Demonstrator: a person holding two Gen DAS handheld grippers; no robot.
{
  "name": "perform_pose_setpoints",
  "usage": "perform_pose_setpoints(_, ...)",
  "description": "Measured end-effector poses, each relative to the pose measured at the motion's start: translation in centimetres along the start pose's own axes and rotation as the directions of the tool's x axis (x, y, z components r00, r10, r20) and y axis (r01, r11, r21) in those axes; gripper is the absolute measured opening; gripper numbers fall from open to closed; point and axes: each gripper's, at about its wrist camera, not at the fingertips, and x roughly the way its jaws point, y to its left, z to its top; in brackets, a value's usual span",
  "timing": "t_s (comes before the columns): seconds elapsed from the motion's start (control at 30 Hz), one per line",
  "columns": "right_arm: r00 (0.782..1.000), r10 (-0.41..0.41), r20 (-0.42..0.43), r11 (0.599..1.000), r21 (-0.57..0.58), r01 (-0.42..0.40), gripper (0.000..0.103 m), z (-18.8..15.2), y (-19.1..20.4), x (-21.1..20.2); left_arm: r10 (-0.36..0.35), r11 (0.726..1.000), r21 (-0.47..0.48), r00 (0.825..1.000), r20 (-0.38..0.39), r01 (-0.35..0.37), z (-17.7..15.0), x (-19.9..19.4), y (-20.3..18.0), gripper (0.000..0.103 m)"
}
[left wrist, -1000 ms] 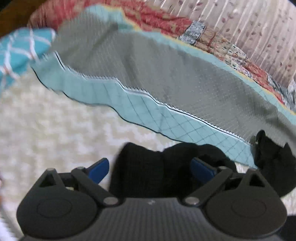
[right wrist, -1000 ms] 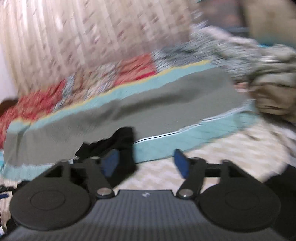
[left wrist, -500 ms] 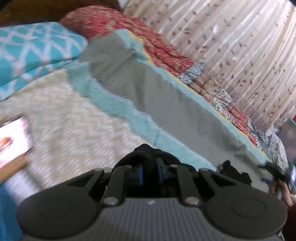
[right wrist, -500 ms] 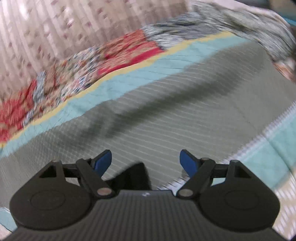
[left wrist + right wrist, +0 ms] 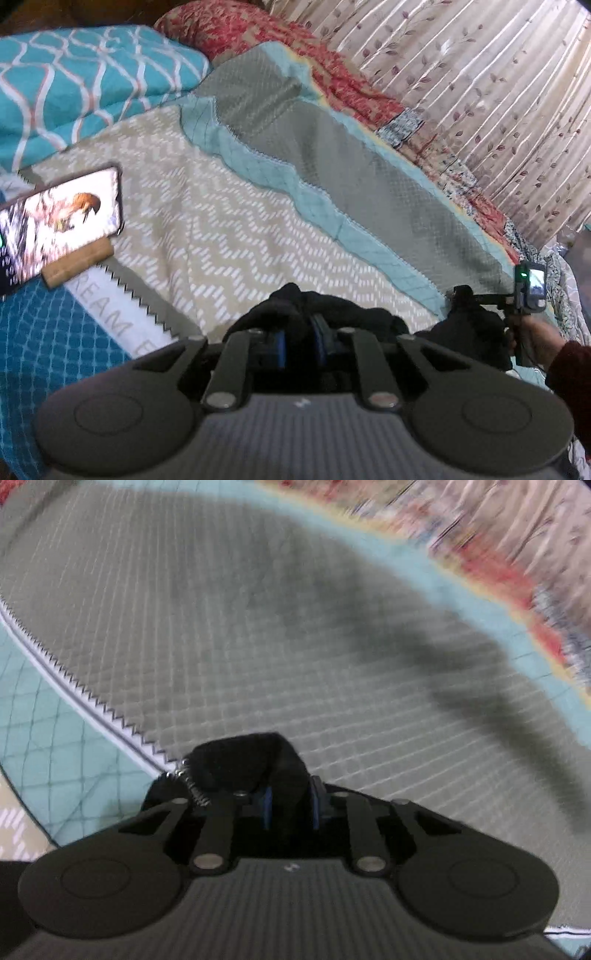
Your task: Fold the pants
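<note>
**Pants pinched at two points, both claws clenched**

Pants (image 5: pixel 332 314), black, lie bunched on the bed (image 5: pixel 229 236), at the near edge of the beige zigzag cover where it meets the teal-and-grey quilt (image 5: pixel 369 192). The left claw (image 5: pixel 299 345) is clenched on a raised fold of the black cloth; its blue pads (image 5: pixel 280 349) stand close together with fabric between them, and the cloth humps up just ahead of the tips.

In the left wrist view the pants run off to the right, where a person's hand (image 5: pixel 535 336) in a dark red sleeve (image 5: pixel 572 373) holds the other tool, a small lit screen (image 5: pixel 533 284) on top of it.

The right claw (image 5: pixel 290 808) has just been closing, and black cloth sits between its blue pads (image 5: pixel 266 808). A loop of the pants (image 5: pixel 243 760) stands up just beyond the tips, with what looks like a short row of metal zipper teeth (image 5: pixel 192 786) at its left side. Under it lies the grey quilted panel, its white sawtooth trim (image 5: pixel 74 686) running toward the claw from the upper left. The view is blurred toward the far edge.

A phone (image 5: pixel 59 221) with a lit screen leans on a small wooden block (image 5: pixel 77 262) at the left of the bed, well apart from the pants. A teal patterned pillow (image 5: pixel 85 85) lies beyond it, a red patchwork quilt (image 5: pixel 332 70) runs along the far side, and a leaf-print curtain (image 5: pixel 480 92) hangs behind.
</note>
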Motion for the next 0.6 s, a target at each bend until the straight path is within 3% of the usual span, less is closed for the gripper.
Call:
perform_pose_setpoints(0.07,0.996,-0.017,0.091,0.993,0.121,0.006,0.016,0.1,-2.5,-2.9,0.004,1.0,0.013,1.0,0.027,-0.005,0.7,-0.3,-0.6,0.013)
perform_pose_setpoints(0.13,0.978,-0.089,0.188,0.953,0.302,0.029,0.014,0.2,-7.2,-6.7,-0.001,1.0,0.013,0.998,0.06,0.0,2.0,-0.6,-0.9,0.013)
perform_pose_setpoints(0.2,0.946,-0.171,0.275,0.868,0.496,0.012,0.013,-1.1,-13.0,-11.3,-0.009,1.0,0.0,0.995,0.102,0.009,3.2,-1.2,-1.3,0.013)
perform_pose_setpoints(0.3,0.889,-0.33,0.316,0.712,0.702,0.014,0.012,-5.8,-20.5,-18.2,-0.019,0.999,-0.034,0.99,0.138,0.024,4.5,-1.8,-1.1,0.013)
perform_pose_setpoints(0.4,0.854,-0.434,0.288,0.543,0.84,-0.007,0.011,-13.5,-26.0,-24.5,-0.031,0.996,-0.082,0.991,0.127,0.042,4.6,-2.0,-0.3,0.013)
perform_pose_setpoints(0.5,0.828,-0.522,0.203,0.447,0.892,0.063,0.011,-20.9,-27.1,-28.9,-0.038,0.993,-0.11,0.994,0.102,0.05,3.8,-2.1,0.4,0.013)
perform_pose_setpoints(0.6,0.838,-0.538,0.091,0.367,0.92,0.136,0.011,-27.8,-27.4,-30.4,-0.029,0.995,-0.092,0.997,0.073,0.036,2.7,-2.1,0.4,0.013)
